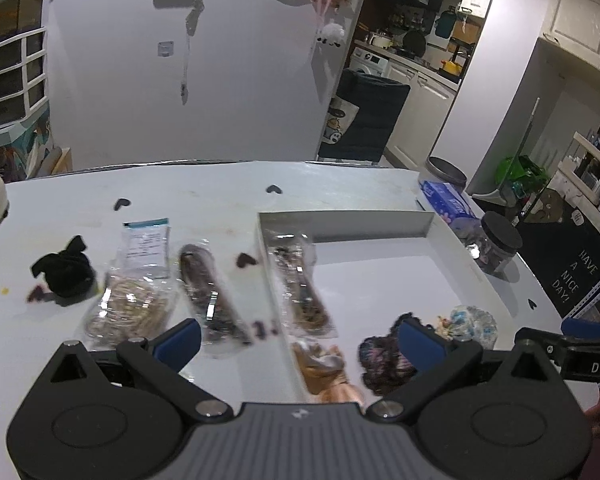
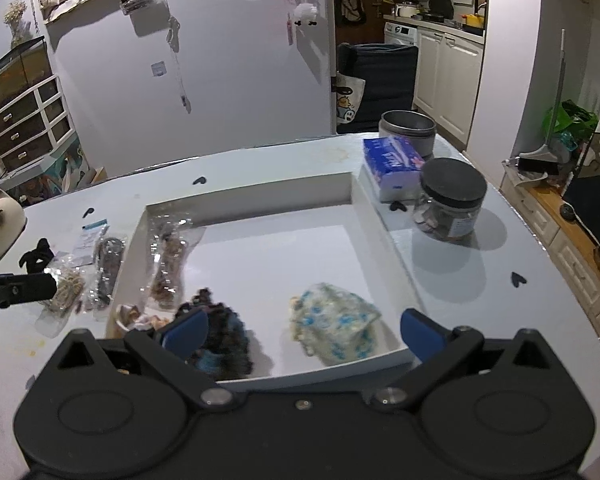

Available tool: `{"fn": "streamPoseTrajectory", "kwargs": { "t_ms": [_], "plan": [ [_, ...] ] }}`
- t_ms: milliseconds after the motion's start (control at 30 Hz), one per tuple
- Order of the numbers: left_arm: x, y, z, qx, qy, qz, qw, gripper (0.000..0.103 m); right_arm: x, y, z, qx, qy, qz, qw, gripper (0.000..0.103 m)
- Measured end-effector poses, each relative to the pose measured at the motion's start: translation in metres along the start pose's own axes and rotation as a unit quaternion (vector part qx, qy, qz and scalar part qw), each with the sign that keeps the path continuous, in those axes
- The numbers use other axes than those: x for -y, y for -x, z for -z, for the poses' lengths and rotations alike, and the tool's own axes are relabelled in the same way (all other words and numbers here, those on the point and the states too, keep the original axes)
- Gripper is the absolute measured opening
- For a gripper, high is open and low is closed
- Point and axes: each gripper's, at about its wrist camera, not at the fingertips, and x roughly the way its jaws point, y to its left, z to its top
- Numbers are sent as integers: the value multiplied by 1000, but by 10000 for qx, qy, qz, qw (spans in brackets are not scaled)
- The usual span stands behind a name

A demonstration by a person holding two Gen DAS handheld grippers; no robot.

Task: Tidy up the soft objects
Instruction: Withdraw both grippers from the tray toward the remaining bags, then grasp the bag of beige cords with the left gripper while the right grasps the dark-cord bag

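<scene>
- Left gripper (image 1: 298, 338) jaws spread wide, nothing held, over the white tray's (image 1: 380, 224) left wall.
- Right gripper (image 2: 304, 330) also wide, empty, at the tray's near edge.
- In the tray, near side: dark scrunchie (image 2: 220, 336), white-blue scrunchie (image 2: 334, 326), tan scrunchie (image 1: 320, 364).
- Bagged hair tie (image 1: 300, 288) along the tray's left wall.
- Left of the tray on the table: two more bags (image 1: 210, 292), (image 1: 134, 304), black scrunchie (image 1: 64, 272).
- Beyond the tray's right corner: jar (image 2: 450, 200), tissue pack (image 2: 392, 164).

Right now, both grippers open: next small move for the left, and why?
Probably ease the left gripper toward the dark packet just outside the tray and close on it. It is open and empty, the packet lies nearest its fingers, and similar items already sit in the tray.
</scene>
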Motion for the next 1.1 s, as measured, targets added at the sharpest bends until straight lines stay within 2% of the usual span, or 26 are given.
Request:
{"fn": "streamPoseTrajectory", "kwargs": {
  "t_ms": [500, 833, 1100],
  "plan": [
    [-80, 26, 1, 68, 107, -116, 9999, 103, -88, -1, 2, 38, 59, -34, 10000, 103],
    [-122, 30, 5, 45, 132, -40, 9999, 103, -139, -5, 6, 32, 111, -79, 9999, 103],
    [-140, 14, 7, -120, -187, -181, 9996, 103, -165, -4, 6, 41, 114, 22, 9999, 103]
  ]
}}
